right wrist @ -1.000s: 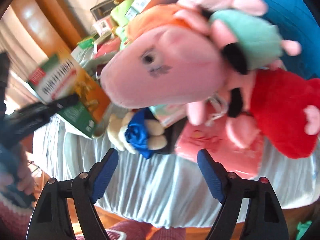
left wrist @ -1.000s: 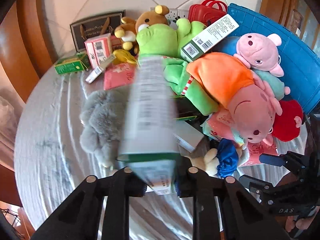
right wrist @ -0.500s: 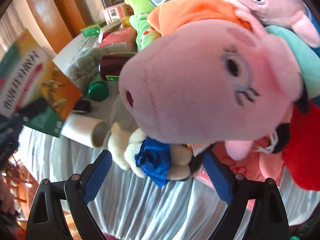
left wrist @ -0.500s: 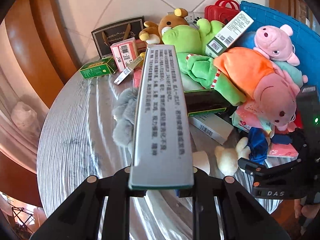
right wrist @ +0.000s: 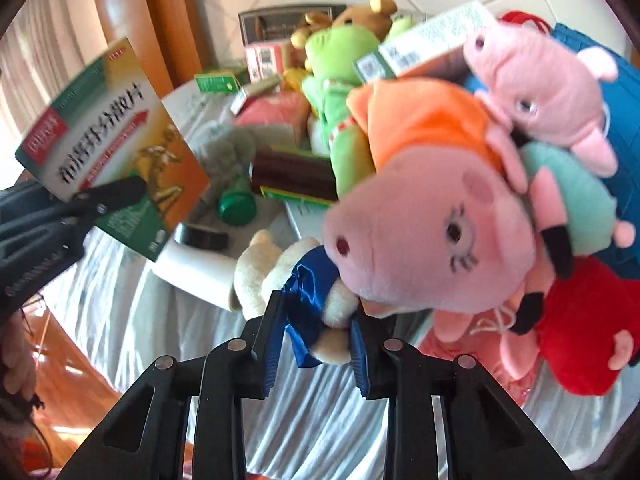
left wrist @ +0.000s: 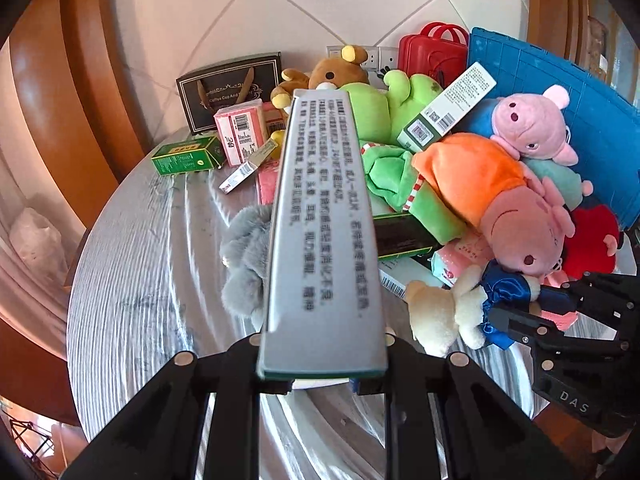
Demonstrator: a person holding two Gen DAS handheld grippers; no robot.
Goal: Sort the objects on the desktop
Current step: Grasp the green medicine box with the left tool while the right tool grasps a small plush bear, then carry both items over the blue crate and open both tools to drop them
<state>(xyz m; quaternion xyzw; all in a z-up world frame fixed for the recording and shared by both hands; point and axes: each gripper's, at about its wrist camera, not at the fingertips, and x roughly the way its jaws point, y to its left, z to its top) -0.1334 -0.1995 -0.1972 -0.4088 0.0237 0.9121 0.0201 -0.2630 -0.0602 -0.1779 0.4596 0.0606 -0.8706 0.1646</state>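
Note:
My left gripper (left wrist: pixel 322 376) is shut on a flat medicine box (left wrist: pixel 320 220), held above the table with its grey printed side toward the camera. The right wrist view shows the box's green and orange face (right wrist: pixel 112 140) at the left, in the left gripper (right wrist: pixel 120 192). My right gripper (right wrist: pixel 316 332) is closing, its blue pads pinching a small cream plush toy (right wrist: pixel 264 272) with a blue satin bow. That toy (left wrist: pixel 440 312) lies at the near edge of the toy pile, under the snout of a big pink pig in orange (right wrist: pixel 432 232). The right gripper (left wrist: pixel 520 300) reaches in from the right.
The round table (left wrist: pixel 140 280) has a grey striped cloth. A blue crate (left wrist: pixel 580 120) stands at the right behind the plush pile. A grey plush (left wrist: pixel 244 256), a green frog (left wrist: pixel 376 112), small boxes, a white roll (right wrist: pixel 196 272) and a green cap (right wrist: pixel 236 204) lie about.
The right gripper's jaws, wide apart before, have come together on the cream toy with the blue bow. The left gripper's box, blurred a second ago, has swung edge-on and now appears steady.

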